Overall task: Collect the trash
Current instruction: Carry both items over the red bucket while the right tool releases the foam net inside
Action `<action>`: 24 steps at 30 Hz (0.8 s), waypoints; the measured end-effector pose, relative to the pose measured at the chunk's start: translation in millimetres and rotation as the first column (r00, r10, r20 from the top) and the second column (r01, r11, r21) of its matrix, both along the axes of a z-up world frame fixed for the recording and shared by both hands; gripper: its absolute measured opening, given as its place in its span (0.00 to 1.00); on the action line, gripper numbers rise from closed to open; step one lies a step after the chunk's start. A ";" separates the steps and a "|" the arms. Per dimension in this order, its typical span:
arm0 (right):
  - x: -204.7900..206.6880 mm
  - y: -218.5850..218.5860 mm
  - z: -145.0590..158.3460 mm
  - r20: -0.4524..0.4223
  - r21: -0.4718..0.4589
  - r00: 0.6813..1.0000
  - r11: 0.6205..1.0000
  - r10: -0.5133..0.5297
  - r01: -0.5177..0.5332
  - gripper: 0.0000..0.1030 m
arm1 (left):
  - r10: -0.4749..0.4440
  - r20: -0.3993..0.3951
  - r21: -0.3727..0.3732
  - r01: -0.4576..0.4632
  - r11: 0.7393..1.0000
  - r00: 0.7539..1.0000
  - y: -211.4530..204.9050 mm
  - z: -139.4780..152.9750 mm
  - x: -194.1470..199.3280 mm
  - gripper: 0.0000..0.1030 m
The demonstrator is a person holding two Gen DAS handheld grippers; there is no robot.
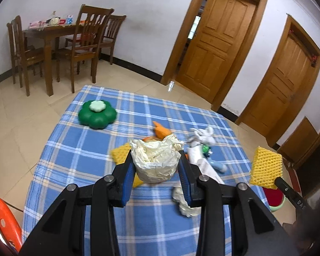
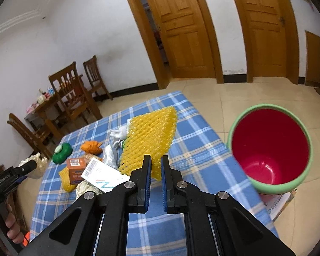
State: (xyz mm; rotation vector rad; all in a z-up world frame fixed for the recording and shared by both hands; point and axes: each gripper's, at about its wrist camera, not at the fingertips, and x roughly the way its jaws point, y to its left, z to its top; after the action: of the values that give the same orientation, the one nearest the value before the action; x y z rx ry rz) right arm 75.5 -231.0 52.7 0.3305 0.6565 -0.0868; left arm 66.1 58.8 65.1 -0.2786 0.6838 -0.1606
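Right gripper is clamped on yellow foam fruit net, left gripper is pinching crumpled cream paper wad, both held above blue plaid tablecloth; carry-to-bin step, next swing over red green-rimmed bin, release.

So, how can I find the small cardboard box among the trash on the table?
Look at the blue plaid tablecloth, in the litter pile left of centre. The cardboard box stands between a white printed paper and yellow foam net. It alone is orange-brown, with a barcode label on top.
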 end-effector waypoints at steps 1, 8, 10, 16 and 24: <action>-2.4 -3.3 0.7 0.003 0.004 1.000 1.000 -0.008 0.008 0.09 | -0.009 -0.003 0.007 0.009 1.000 1.000 -4.8 1.3 -0.7 0.37; -18.2 -26.0 1.4 -0.002 0.026 0.999 0.999 -0.046 0.046 0.09 | -0.086 -0.036 0.004 0.086 0.996 0.996 -38.3 0.8 -1.3 0.37; -21.4 -35.1 1.4 -0.001 0.026 0.998 0.997 -0.067 0.067 0.09 | -0.115 -0.043 0.000 0.115 0.993 0.992 -49.4 1.2 0.9 0.37; -26.0 -63.8 -3.3 -0.005 0.032 0.992 0.991 -0.129 0.129 0.09 | -0.218 -0.052 0.019 0.219 0.976 0.975 -97.0 5.3 10.3 0.37; -28.5 -115.5 -24.5 -0.043 0.049 0.971 0.970 -0.237 0.239 0.09 | -0.352 -0.092 0.046 0.357 0.933 0.931 -172.5 -2.5 26.0 0.37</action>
State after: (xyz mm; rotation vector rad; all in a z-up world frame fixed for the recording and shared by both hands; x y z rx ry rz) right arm 46.9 -346.5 28.1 0.4600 0.6542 -0.3059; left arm 92.1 -113.7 62.7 -0.0989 0.8163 -0.4752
